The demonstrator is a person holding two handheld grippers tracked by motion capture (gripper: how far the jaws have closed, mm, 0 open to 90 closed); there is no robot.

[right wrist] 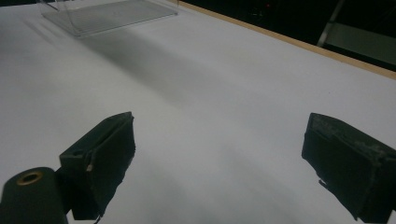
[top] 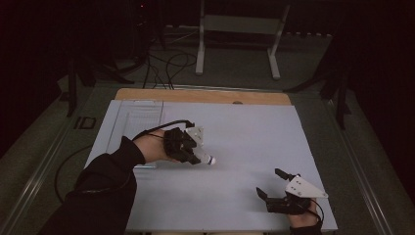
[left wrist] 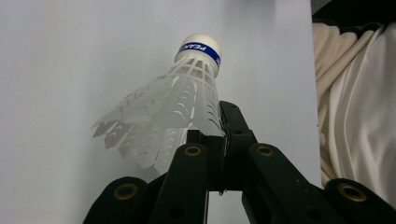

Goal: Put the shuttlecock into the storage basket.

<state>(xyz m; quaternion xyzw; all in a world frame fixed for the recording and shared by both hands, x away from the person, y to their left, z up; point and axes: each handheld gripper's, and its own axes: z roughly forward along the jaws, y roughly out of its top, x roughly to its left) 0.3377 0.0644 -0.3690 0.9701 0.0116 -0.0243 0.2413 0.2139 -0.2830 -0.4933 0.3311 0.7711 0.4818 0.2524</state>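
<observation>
The shuttlecock [left wrist: 187, 98] is feather-light, and its white plastic skirt looks thin, springy and easy to crush; the firm round cork end with the blue band would be the sturdier place to take hold. It sits clamped by the skirt edge in the left gripper [top: 198, 155], whose jaws are closed tight on it, cork pointing toward 4 o'clock over the white table [top: 244, 132]. The left forearm reaches in from 7 o'clock. The right gripper [top: 277, 183], at 5 o'clock, rests low with jaws wide apart and empty. A clear tray [right wrist: 107, 14] lies at 10 o'clock.
</observation>
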